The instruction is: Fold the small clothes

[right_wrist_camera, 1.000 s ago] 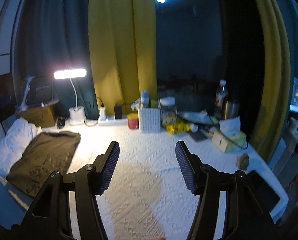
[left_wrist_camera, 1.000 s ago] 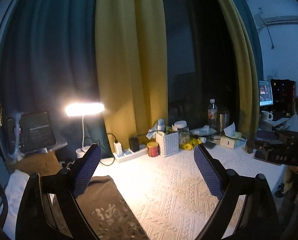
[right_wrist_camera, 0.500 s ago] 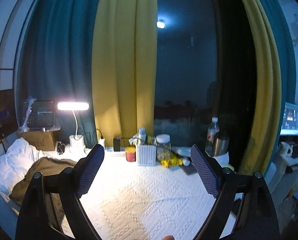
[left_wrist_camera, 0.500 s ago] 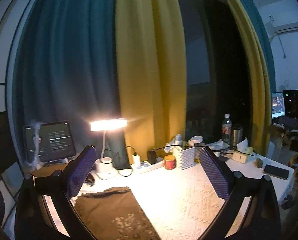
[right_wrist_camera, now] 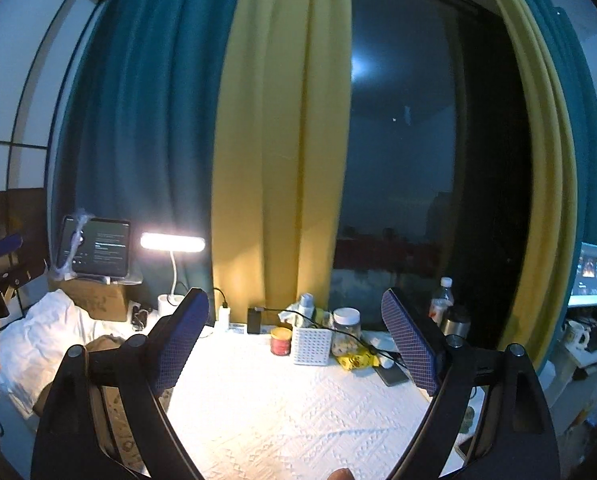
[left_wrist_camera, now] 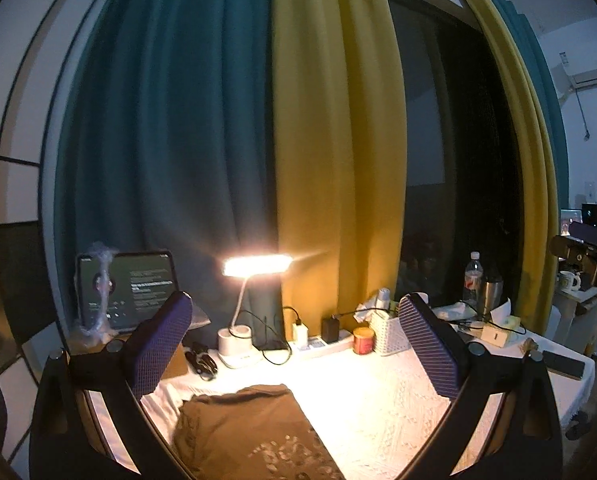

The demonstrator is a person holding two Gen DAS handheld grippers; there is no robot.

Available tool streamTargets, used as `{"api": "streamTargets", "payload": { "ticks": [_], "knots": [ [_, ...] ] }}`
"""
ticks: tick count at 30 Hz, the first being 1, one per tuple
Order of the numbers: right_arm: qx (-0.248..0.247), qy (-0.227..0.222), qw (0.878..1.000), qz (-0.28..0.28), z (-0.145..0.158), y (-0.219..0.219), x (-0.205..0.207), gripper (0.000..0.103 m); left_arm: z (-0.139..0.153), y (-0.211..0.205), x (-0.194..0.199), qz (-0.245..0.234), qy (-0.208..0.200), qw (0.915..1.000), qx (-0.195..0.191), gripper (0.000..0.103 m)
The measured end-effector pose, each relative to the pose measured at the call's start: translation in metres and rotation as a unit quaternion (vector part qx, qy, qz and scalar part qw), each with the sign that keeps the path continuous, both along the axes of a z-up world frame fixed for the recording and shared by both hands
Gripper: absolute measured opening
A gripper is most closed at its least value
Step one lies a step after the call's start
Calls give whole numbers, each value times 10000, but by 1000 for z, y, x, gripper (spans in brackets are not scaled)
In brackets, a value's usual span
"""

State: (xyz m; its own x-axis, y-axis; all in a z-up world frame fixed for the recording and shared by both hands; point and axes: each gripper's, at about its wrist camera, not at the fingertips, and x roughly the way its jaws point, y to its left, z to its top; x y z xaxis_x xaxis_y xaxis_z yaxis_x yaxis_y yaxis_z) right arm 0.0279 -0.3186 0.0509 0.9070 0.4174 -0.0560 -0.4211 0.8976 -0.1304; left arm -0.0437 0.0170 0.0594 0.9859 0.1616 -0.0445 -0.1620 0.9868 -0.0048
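Both raised tools (left_wrist_camera: 294,344) (right_wrist_camera: 294,340) now wide apart, empty, above folded brown garment (left_wrist_camera: 250,432) on embossed white cloth (right_wrist_camera: 298,412).

Left tool (left_wrist_camera: 294,344) and right tool (right_wrist_camera: 294,340) level, jaws wide, empty.

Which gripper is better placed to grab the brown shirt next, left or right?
Left, probably. The brown shirt lies directly below the open left gripper. From the open right gripper it sits off to the side, mostly hidden behind one finger.

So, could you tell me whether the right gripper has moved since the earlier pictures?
Yes. The right gripper has risen: the white basket now sits lower between its open fingers.
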Motion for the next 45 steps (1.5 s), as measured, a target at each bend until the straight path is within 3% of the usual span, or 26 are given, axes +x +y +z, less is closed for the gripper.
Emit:
{"api": "streamTargets", "payload": {
  "ticks": [10,24,45],
  "knots": [
    [48,-172,9997,-140,8,30,-8,90,5,20,-8,-14,-80,10000,-13,102],
    [-28,3,10000,-18,4,56,-1,90,-1,36,-5,9,72,9999,-118,102],
    [-62,133,9999,38,0,49,8,90,-4,32,-2,72,193,9996,-196,102]
  ]
}}
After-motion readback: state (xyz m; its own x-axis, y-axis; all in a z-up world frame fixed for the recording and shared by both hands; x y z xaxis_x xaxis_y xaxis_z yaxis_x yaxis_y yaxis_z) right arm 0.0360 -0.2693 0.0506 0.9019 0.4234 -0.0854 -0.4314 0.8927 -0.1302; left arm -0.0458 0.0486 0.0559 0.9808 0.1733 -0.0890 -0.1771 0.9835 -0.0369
